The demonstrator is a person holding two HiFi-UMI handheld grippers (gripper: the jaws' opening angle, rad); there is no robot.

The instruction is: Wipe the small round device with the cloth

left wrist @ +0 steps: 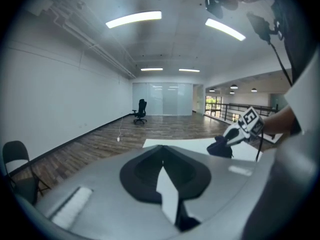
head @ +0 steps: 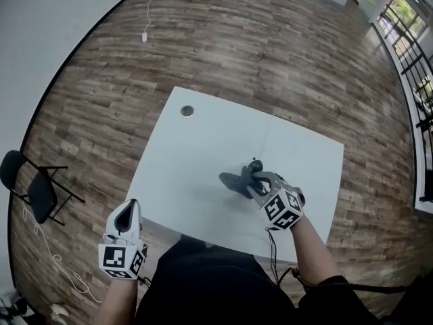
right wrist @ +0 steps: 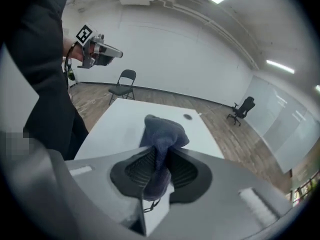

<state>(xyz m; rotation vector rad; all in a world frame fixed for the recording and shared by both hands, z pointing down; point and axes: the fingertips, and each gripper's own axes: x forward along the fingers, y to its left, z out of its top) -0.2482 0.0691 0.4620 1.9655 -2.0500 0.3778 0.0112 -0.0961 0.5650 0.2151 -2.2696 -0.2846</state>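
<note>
Presently the right gripper [head: 256, 178] pinches the cloth [head: 237, 181] over the table [head: 203, 202]. The small round device [head: 187, 111] lies well apart, beyond and leftward. The left gripper [head: 128, 208] hangs off-table, jaws pressed together, empty.

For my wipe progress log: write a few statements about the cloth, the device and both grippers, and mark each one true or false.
1. The right gripper is clamped on the dark cloth. True.
2. The cloth is draped over the small round device. False: the device sits bare near the far left corner of the table, well apart from the cloth.
3. The left gripper holds the device. False: its jaws are together with nothing between them, and it is off the table's near edge.
4. The device rests on the white table. True.
</note>
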